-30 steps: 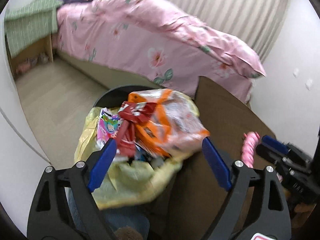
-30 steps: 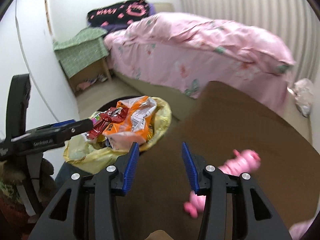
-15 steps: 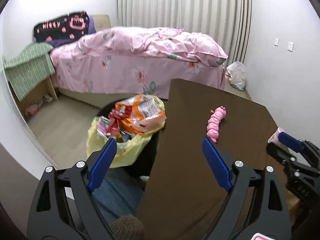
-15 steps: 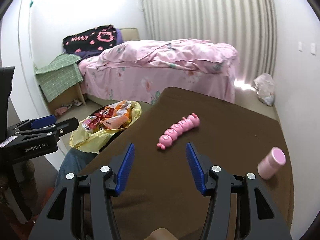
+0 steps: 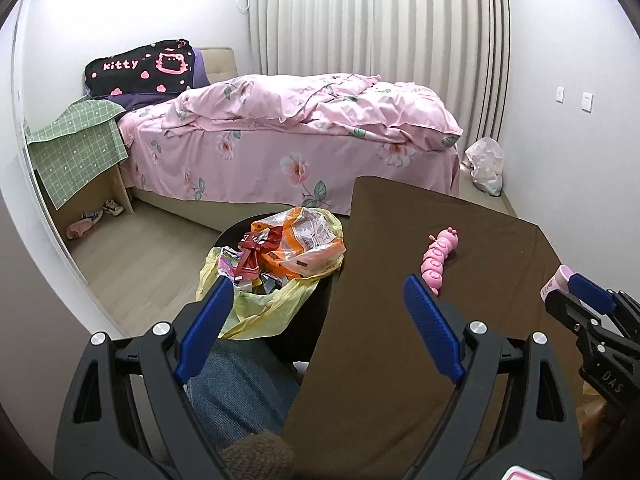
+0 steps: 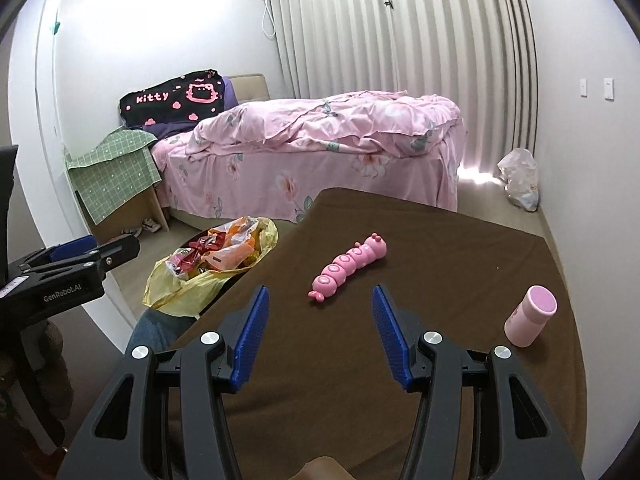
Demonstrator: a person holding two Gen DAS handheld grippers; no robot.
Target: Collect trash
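Brown counter (image 6: 400,380) in a bedroom, with a pink-quilted bed (image 6: 320,148) beyond and pleated curtains (image 6: 400,40) on the far wall. Held low over the near counter edge, angled down: left tool (image 5: 316,320) spread wide apart, gripping nothing; right tool (image 6: 318,336) also parted and empty. Off the counter's left edge, one black bin (image 5: 236,232) lined with a yellow bag (image 5: 256,316), heaped with snack wrappers (image 5: 296,248). On the counter, one pink caterpillar toy (image 6: 348,264) and one pink bottle (image 6: 530,316), well apart. One white bag (image 6: 518,178) on the far floor.
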